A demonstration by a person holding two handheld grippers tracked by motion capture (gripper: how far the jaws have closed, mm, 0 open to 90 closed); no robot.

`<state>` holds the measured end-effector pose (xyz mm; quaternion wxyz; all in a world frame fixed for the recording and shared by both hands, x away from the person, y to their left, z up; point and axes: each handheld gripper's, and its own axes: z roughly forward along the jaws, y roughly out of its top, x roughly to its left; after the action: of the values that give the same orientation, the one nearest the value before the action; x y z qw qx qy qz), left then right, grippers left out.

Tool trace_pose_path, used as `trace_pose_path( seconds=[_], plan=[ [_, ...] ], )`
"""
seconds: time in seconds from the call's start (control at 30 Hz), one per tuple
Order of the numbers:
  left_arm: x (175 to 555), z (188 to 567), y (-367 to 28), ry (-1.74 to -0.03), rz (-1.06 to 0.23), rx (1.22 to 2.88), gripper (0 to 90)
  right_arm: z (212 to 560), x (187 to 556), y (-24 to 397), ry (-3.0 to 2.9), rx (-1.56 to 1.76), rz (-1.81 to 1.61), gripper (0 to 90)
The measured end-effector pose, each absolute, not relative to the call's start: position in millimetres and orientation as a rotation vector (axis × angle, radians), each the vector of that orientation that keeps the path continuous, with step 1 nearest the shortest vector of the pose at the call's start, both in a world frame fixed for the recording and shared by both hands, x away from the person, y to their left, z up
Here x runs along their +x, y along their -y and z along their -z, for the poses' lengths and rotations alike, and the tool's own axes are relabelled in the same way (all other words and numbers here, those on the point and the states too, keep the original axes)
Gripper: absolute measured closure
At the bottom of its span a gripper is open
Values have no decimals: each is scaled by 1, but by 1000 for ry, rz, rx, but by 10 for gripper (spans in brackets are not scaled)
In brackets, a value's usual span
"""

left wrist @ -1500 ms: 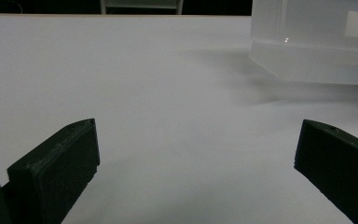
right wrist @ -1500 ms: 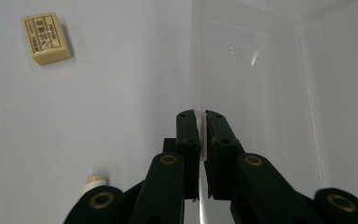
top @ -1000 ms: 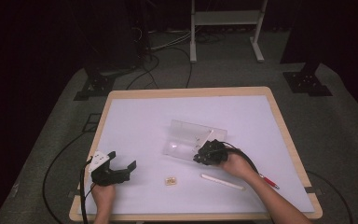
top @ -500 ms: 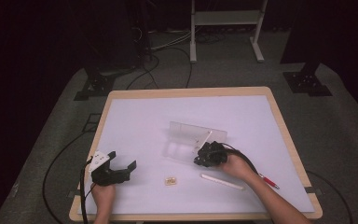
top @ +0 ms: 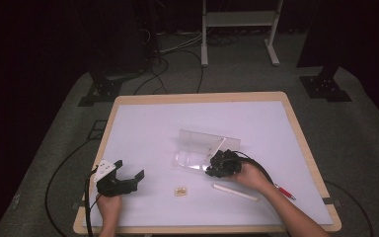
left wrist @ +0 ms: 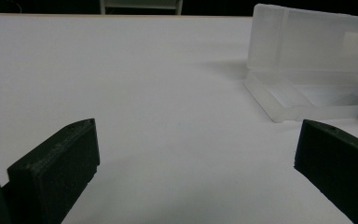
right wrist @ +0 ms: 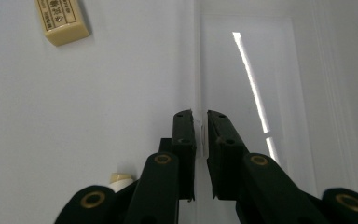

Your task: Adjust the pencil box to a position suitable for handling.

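the clear plastic case (top: 205, 150) lies open near the middle of the worktop (top: 143, 123), its lid standing upright on the far side and its tray flat toward the near edge. a thin white stick (top: 216, 146) leans across the tray. toward the near edge lie a small cream eraser (top: 180, 190), a white pen (top: 235, 192) just right of it, and a red pen (top: 284, 191) close to the right edge, partly behind the person's right forearm. nothing stands between the left gripper and the case.

the eraser (right wrist: 63, 21) carries printed characters on its sleeve, too small to read.

the right gripper (top: 216, 168) sits at the tray's near right corner. in the right gripper view its jaws stand almost together, a narrow gap between them with the thin tray wall in that gap; they have just been opening slightly, and whether the pads press on the wall i cannot tell.

the left gripper (top: 130, 177) rests near the near left corner, jaws spread wide over bare worktop, holding nothing.
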<state>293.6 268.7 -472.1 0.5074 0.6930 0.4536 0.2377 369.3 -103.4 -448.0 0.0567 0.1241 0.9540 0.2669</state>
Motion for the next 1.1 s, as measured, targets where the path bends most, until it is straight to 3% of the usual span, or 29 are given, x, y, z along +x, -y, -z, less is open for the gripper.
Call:
trace_pose_path(
  seconds=[0.23,1.1],
  plan=[
    [294,472,-268,-1093,-576,1673,0,439,367,110,-2879,400,-865,709],
    [294,472,-267,-1096,-578,1679,0,419,360,163,-2808,563,-999,593]
  ],
)
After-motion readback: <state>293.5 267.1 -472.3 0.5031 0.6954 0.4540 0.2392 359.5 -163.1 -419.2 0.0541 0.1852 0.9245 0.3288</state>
